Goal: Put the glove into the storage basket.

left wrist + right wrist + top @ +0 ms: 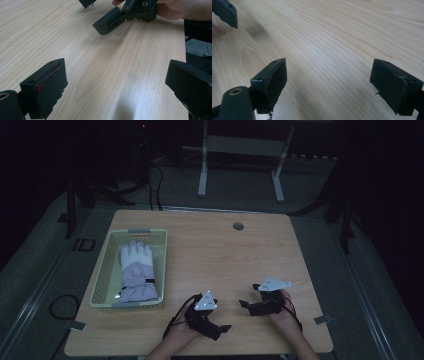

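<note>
A pale glove [136,272] lies flat in the green basket [101,281] — its long axis running with the basket's length, fingers toward the far end, cuff at the near end. Well right of the basket, near the counter's [210,247] front edge, the left tool [223,329] and right tool [243,304] hover released — jaws wide, holding nothing.

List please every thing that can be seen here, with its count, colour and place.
Basket: one, pale green, left part of table.
Glove: one, white and lilac, lying inside the basket.
Table: one, light wood, centre.
Cable hole: one, grey, far edge of table.
White frame: one, on the floor behind the table.
Left tongs: one, black, open, near edge.
Right tongs: one, black, open, near edge, facing the left tongs.
</note>
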